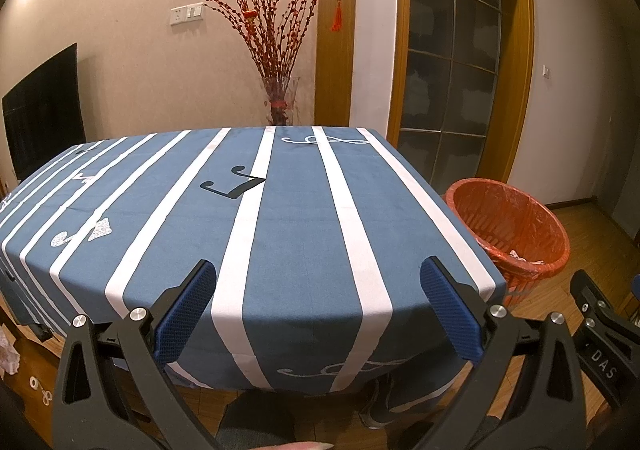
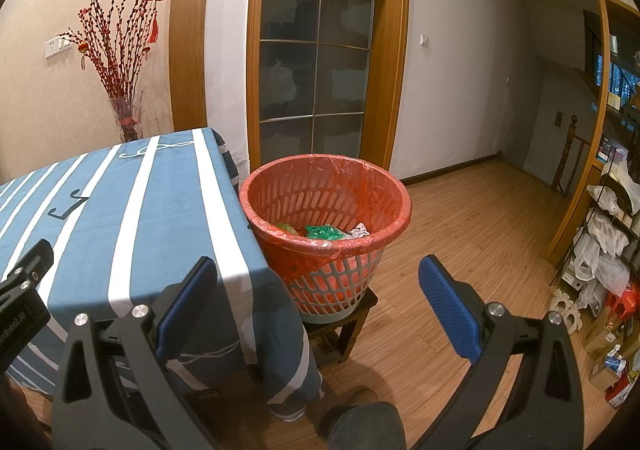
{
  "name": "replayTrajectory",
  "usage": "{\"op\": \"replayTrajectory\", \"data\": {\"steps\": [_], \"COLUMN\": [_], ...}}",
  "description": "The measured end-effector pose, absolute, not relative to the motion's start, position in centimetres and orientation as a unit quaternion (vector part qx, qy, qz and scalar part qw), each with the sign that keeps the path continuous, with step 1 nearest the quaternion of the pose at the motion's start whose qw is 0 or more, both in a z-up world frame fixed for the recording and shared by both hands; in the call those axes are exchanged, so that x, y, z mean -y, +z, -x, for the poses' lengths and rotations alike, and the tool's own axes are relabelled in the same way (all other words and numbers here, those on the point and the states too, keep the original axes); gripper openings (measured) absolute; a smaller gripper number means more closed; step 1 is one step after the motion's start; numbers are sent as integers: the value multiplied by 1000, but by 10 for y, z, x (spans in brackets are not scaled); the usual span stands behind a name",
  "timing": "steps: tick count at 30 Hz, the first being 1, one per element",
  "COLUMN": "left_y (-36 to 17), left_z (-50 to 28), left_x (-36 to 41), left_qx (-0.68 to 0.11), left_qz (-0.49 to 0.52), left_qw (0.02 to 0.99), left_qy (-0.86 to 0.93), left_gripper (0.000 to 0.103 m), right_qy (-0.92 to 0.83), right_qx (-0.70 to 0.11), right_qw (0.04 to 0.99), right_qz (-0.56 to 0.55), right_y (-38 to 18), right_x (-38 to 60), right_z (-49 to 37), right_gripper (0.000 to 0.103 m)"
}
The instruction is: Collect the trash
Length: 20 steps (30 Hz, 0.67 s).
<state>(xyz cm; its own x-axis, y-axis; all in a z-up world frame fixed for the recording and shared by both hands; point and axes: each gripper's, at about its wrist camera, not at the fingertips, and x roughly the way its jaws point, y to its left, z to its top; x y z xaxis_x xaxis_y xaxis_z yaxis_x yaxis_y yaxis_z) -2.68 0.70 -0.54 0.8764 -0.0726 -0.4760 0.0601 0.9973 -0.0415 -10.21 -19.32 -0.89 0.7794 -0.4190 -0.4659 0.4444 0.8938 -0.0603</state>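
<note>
A waste basket (image 2: 360,186) lined with a red bag stands on a small wooden stool right of the table; green and white trash (image 2: 326,231) lies inside. It also shows in the left wrist view (image 1: 516,226). My left gripper (image 1: 318,270) is open and empty over the near edge of the blue striped tablecloth (image 1: 296,218). My right gripper (image 2: 318,270) is open and empty, held in front of the basket, by the table's right corner (image 2: 240,270). No trash shows on the tablecloth.
A glass vase of red branches (image 1: 280,98) stands behind the table by the wall. A glass door (image 2: 316,62) is behind the basket. Shelves with bags and boxes (image 2: 608,250) line the right side. Wooden floor (image 2: 480,230) lies right of the basket.
</note>
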Motion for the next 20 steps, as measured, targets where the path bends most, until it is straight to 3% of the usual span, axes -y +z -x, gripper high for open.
{"op": "replayTrajectory", "data": {"steps": [20], "left_y": [-5], "left_z": [24], "left_x": [-6], "left_qx": [-251], "left_qz": [11], "left_qw": [967], "left_qy": [-37], "left_gripper": [100], "right_qy": [-229], "right_qx": [-242], "right_qw": [943], "right_qz": [-27], "right_y": [-8], "right_x": [192], "right_z": [101], "right_gripper": [99]}}
